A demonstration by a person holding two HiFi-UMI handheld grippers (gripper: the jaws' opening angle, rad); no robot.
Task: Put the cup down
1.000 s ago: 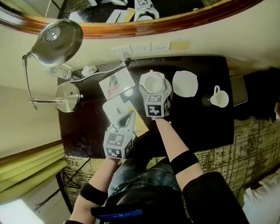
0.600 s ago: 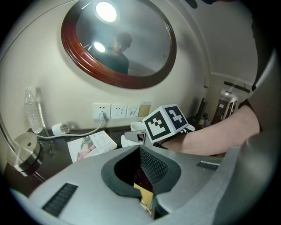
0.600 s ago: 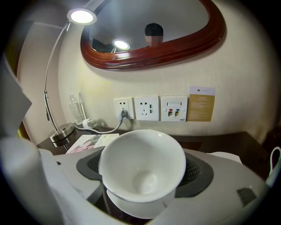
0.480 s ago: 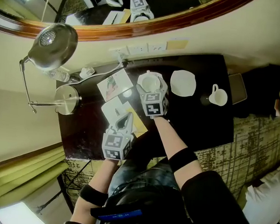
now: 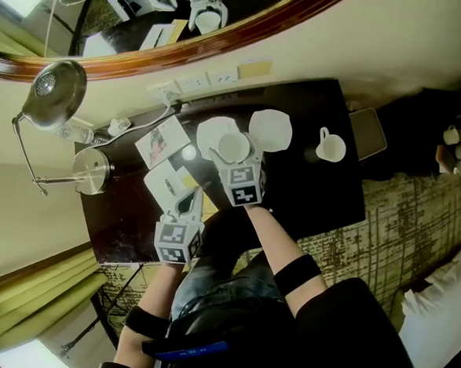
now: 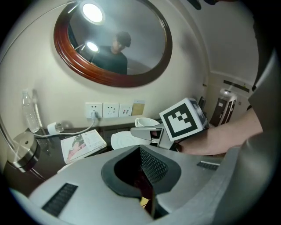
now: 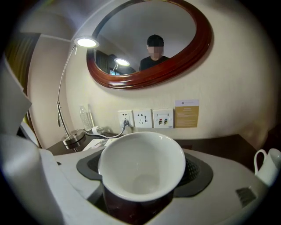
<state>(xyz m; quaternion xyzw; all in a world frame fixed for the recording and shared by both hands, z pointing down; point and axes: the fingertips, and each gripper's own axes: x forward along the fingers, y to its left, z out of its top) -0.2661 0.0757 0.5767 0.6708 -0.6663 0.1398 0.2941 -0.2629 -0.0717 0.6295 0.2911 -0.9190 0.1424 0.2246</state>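
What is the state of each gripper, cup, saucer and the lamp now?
right gripper: jaws have just been closing, shut on cup
cup: upright, empty, gripped
left gripper: shut, empty
second cup: upright, untouched
free saucer: empty
lamp: lit

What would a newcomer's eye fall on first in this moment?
A white cup fills the right gripper view, held between the jaws of the right gripper, which have just been closing on it, over a saucer on the dark desk. Behind, a big oval mirror hangs on the wall. The left gripper is shut nearby.
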